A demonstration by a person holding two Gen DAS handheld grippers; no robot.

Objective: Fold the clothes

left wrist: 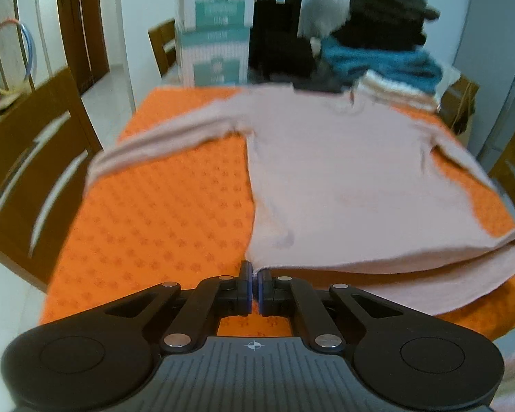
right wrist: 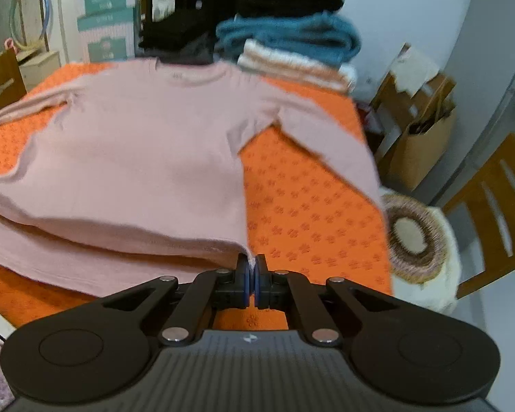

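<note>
A pale pink sweater (left wrist: 343,178) lies spread on the orange tablecloth (left wrist: 161,213), neck toward the far end and both sleeves stretched out sideways. My left gripper (left wrist: 255,274) is shut on the hem's left corner, which is lifted a little off the cloth. In the right wrist view the same sweater (right wrist: 130,151) fills the left half, and my right gripper (right wrist: 252,264) is shut on the hem's right corner. The hem between the two corners hangs above the tablecloth (right wrist: 309,213), with the back layer sagging below it.
Folded clothes are stacked at the table's far end: a teal knit (right wrist: 292,37), a striped white one (right wrist: 292,65) and dark ones (left wrist: 384,10). Wooden chairs (left wrist: 31,158) (right wrist: 498,206) flank the table. A round woven cushion (right wrist: 415,237), a paper bag (right wrist: 422,144) and cardboard boxes (left wrist: 216,27) stand around.
</note>
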